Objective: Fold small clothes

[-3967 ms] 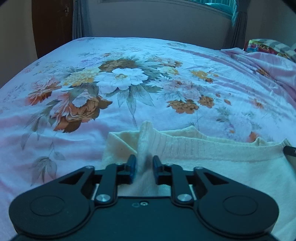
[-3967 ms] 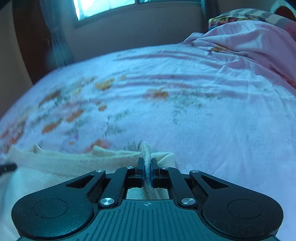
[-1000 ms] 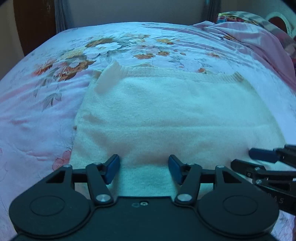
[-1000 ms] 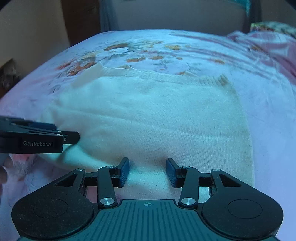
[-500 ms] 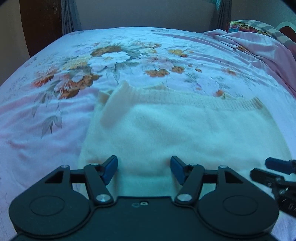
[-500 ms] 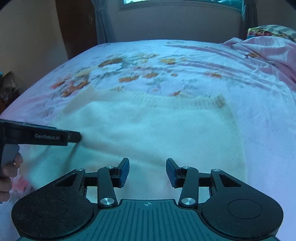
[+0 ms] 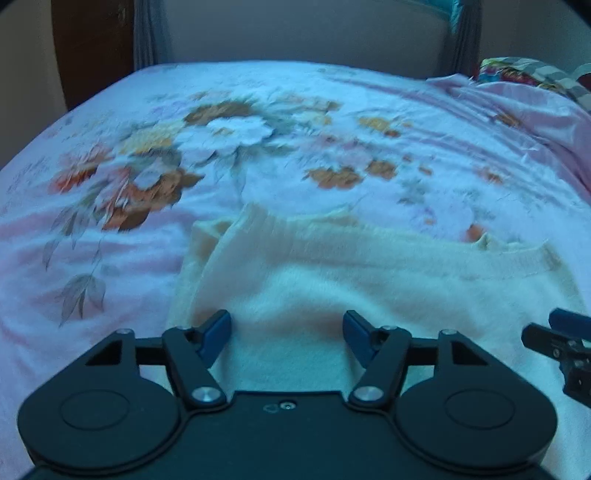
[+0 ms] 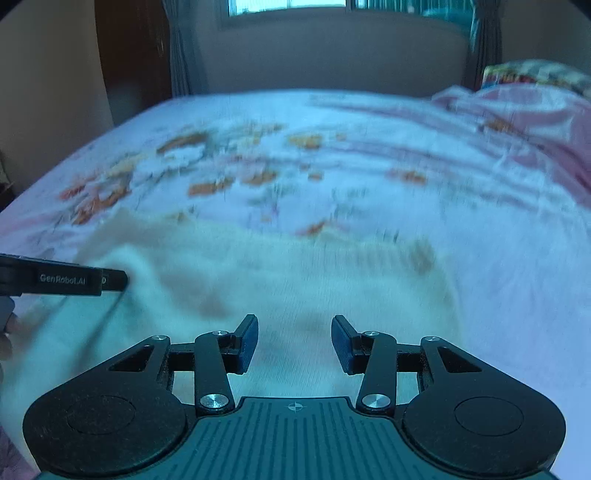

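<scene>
Nearest, left gripper (image 7: 287, 334), blue pads spread and opening wider, nothing pinched between them, only cream knit showing in the gap below. Right gripper (image 8: 294, 343) likewise released, pads apart over the same cloth, gripping nothing. Just beyond both, a small cream sweater (image 7: 369, 288) spread flat on the near part of a bed, ribbed edge (image 7: 424, 254) running along its far side, a turned-over flap (image 7: 236, 236) at its far left corner. Probably light, soft and floppy, sagging wherever unsupported; fuzzy surface, unlikely to slip from rubber pads; no risk of breakage, though loose knit may stretch if tugged. Best taken by pinching an edge or corner, one gripper to each end of the same side, so the layer lifts evenly. Farther back, floral bedsheet (image 7: 229, 147), pale with orange and white blooms. At far right, a rumpled pink blanket (image 8: 535, 122). Farthest, curtains and a window (image 8: 288, 3). Both views motion-blurred.
</scene>
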Demonstrator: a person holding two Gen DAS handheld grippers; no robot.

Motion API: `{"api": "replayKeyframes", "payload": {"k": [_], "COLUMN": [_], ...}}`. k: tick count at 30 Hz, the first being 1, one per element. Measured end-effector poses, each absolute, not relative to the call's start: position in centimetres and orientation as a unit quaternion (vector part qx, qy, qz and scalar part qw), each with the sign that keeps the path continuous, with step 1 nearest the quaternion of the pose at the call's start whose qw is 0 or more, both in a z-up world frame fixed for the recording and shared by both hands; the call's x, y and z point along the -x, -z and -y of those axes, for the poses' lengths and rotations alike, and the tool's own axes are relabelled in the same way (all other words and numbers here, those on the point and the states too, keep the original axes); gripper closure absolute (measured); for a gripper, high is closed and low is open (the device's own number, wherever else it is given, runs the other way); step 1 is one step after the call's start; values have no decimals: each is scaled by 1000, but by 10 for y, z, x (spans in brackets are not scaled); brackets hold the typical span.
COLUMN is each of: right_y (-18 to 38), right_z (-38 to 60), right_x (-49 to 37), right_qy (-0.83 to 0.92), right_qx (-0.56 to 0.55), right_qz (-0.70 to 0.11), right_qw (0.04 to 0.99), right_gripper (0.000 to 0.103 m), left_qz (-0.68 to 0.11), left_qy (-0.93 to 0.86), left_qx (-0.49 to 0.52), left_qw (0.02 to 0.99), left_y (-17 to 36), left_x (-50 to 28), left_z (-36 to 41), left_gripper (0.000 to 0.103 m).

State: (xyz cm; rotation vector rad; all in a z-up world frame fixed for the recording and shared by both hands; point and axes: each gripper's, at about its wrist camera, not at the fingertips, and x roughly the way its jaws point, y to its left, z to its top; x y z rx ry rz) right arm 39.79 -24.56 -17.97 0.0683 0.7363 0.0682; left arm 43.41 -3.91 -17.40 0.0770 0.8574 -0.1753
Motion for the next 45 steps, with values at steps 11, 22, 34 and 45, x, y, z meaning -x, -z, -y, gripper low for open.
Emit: {"api": "replayKeyframes", "payload": {"k": [11, 22, 34, 45], "right_y": [211, 176, 188, 182], "right_z": [258, 242, 195, 180], "right_x": [-465, -413, -330, -316], "right_qy": [-9, -27, -59, -77], "right_qx": [-2, -55, -20, -12], "right_qz": [-402, -373, -394, -396], "right_qw": [915, 926, 917, 915], "right_gripper": [59, 58, 57, 37], "left_qz": [-422, -416, -429, -442], "left_qy": [63, 66, 50, 39], "left_qx": [-68, -78, -73, -46], "left_qw": [902, 904, 899, 895], "left_y": [196, 176, 166, 164], "left_x": [-480, -434, -362, -354], "left_z": [49, 35, -9, -34], "left_gripper": [29, 33, 29, 29]}}
